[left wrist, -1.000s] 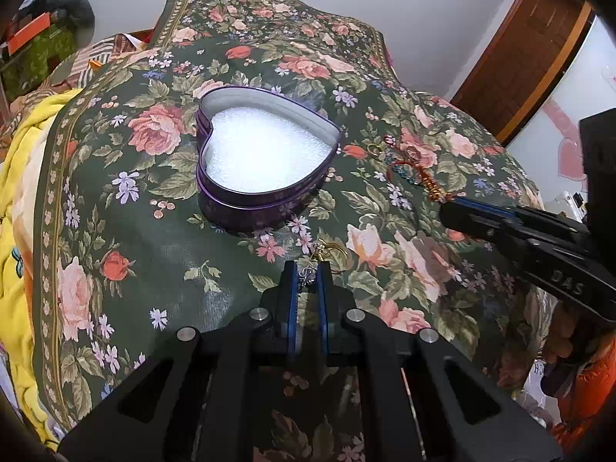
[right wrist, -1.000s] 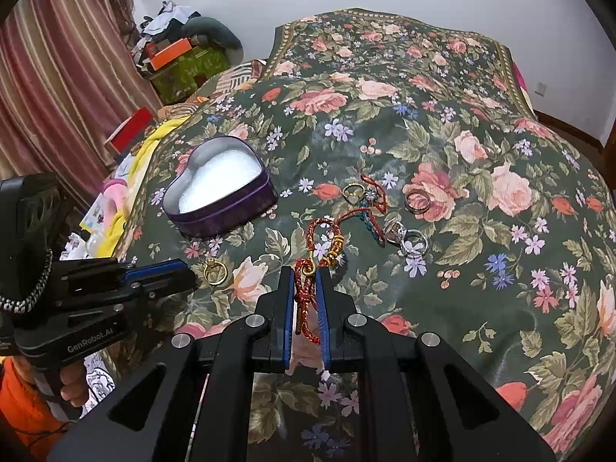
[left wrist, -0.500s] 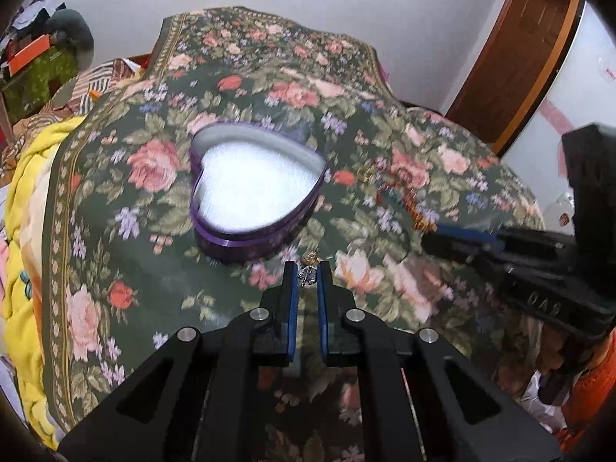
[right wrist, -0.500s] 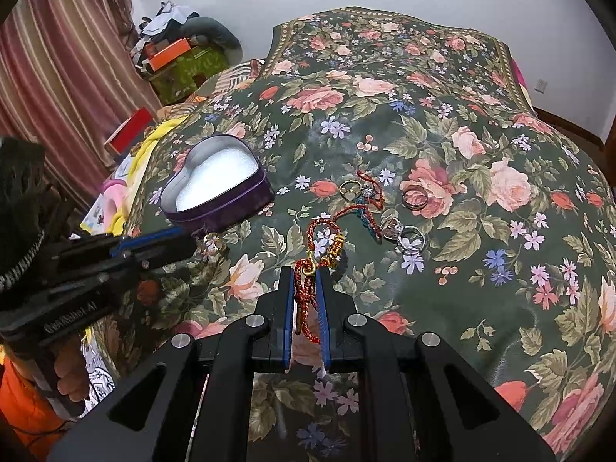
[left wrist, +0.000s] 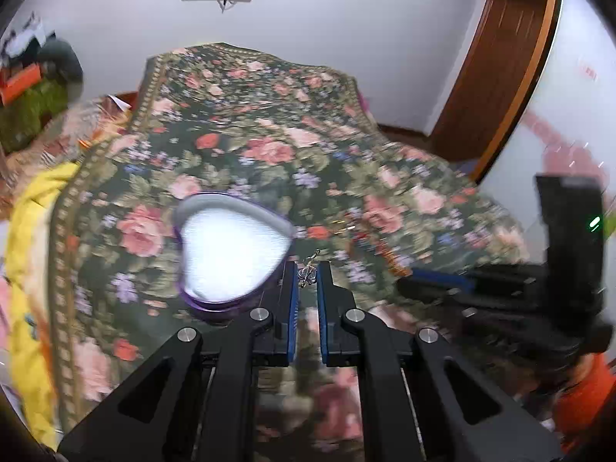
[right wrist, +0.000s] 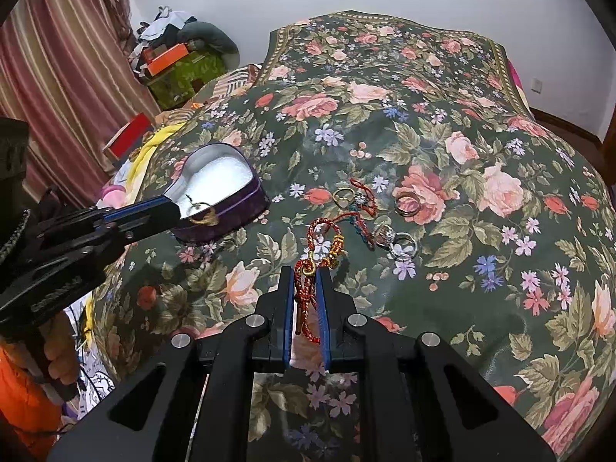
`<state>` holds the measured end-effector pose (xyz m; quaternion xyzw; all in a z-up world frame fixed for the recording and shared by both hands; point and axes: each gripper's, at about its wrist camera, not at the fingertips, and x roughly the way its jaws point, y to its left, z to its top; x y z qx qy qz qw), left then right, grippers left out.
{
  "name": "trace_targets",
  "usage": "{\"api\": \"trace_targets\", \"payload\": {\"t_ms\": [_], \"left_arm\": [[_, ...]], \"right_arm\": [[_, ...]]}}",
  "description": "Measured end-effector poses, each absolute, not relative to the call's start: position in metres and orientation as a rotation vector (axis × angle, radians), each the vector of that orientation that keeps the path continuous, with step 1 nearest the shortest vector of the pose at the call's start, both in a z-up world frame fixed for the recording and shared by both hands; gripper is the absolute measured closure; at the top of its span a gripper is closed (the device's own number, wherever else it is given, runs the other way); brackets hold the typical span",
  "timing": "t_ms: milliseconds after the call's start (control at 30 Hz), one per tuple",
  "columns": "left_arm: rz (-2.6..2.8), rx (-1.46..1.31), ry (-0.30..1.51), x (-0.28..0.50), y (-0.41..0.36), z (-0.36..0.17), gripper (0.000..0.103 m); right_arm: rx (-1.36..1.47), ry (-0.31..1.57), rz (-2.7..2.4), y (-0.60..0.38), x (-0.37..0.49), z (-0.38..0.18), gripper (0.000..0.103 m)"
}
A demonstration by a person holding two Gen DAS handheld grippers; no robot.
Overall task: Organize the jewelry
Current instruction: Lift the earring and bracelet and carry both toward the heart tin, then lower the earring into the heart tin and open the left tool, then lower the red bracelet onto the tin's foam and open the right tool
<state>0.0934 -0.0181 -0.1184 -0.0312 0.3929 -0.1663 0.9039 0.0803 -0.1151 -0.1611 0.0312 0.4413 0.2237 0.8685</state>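
Observation:
My left gripper (left wrist: 307, 275) is shut on a small gold earring (left wrist: 308, 271) and holds it in the air by the near rim of the purple heart-shaped tin (left wrist: 231, 254). From the right wrist view the earring (right wrist: 202, 215) hangs from the left gripper (right wrist: 175, 208) over the tin (right wrist: 227, 200), which has a white lining. My right gripper (right wrist: 306, 277) is shut on a red braided cord bracelet (right wrist: 308, 292) whose far loop still lies on the floral bedspread (right wrist: 442, 115). The left wrist view is motion-blurred.
Several rings (right wrist: 408, 204) and a red and blue cord (right wrist: 362, 211) lie on the bedspread beyond my right gripper. A yellow blanket (left wrist: 27, 238) runs along the bed's left edge. Boxes and clothes (right wrist: 177, 57) are piled by the striped curtain (right wrist: 57, 57).
My left gripper has lifted the earring off the bedspread and moved it up to the tin. My right gripper has stayed put, still gripping the red bracelet.

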Motion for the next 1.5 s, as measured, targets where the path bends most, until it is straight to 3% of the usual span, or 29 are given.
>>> {"api": "trace_targets", "payload": {"t_ms": [533,1000,1233,1500], "left_arm": [[-0.252,0.078,0.881,0.113,-0.005,-0.135,0.095],[-0.221,0.008,0.877,0.115,0.011,-0.13,0.095],[-0.181,-0.051,0.828,0.104,0.036,-0.114,0.081],[-0.123,-0.083,0.784,0.097,0.066,-0.105,0.08]], "right_arm": [[0.054,0.921,0.474,-0.111,0.082,-0.161,0.093],[0.019,0.875,0.514,-0.092,0.092,-0.144,0.093],[-0.018,0.82,0.562,-0.059,0.106,-0.125,0.093],[-0.047,0.817,0.631,-0.019,0.121,-0.123,0.093]]}}
